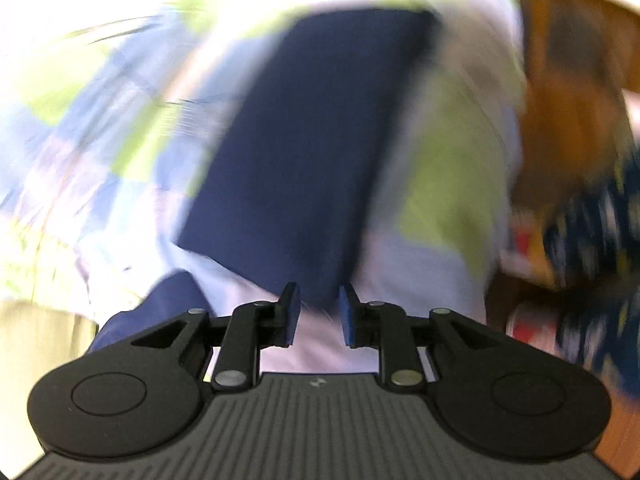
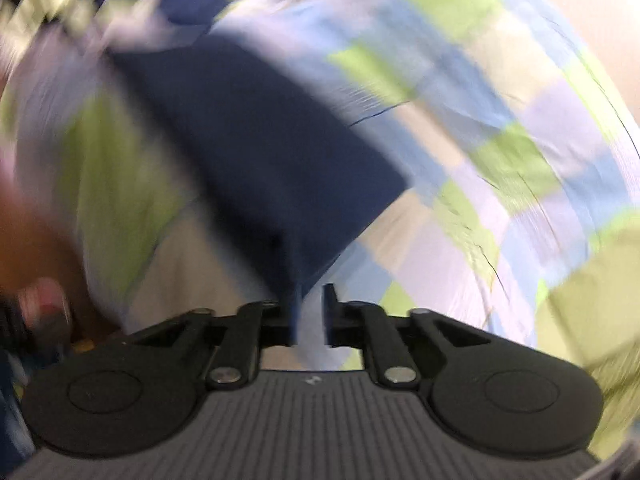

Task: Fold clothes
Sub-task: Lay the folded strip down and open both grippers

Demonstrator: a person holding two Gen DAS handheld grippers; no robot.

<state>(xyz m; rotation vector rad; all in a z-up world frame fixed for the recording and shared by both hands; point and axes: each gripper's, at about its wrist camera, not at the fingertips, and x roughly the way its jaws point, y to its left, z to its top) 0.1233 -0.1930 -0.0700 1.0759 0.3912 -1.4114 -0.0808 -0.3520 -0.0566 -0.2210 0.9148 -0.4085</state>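
Observation:
A folded navy blue garment point(image 1: 320, 140) lies as a long strip on a checked bedsheet point(image 1: 100, 120) of green, blue and lilac squares. Both views are blurred. My left gripper point(image 1: 320, 300) is open just at the garment's near end; its blue pads point(image 1: 294, 312) stand apart with pale sheet showing between them. In the right wrist view the same garment point(image 2: 260, 140) runs down to a corner at my right gripper point(image 2: 313, 296). That corner touches the left finger, and a narrow gap with pale sheet shows between the two fingers.
Brown wooden furniture point(image 1: 560, 100) borders the bed on the right of the left wrist view. A dark patterned fabric point(image 1: 600, 240) and red-and-white items point(image 1: 528, 320) sit beside it. The same brown point(image 2: 24, 240) shows at the left of the right wrist view.

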